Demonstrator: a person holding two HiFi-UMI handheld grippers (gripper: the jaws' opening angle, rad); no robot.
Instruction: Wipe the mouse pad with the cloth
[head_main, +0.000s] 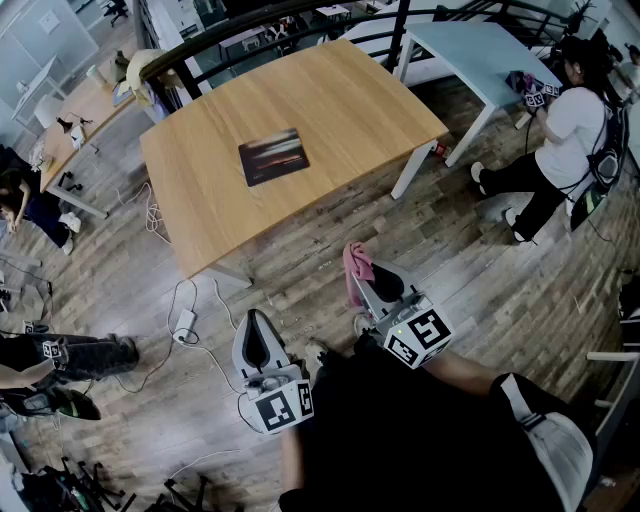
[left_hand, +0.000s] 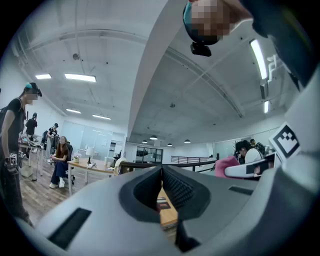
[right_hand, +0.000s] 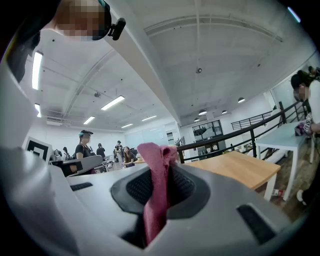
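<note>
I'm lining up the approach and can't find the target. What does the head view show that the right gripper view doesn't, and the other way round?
Only the head view shows the mouse pad, lying flat near the middle of the wooden table. Only the right gripper view shows the right tool with its jaws shut on the pink cloth, which sticks up between them, and the ceiling lights. Both show the table, the cloth and a person in a white shirt by the light blue table.
</note>
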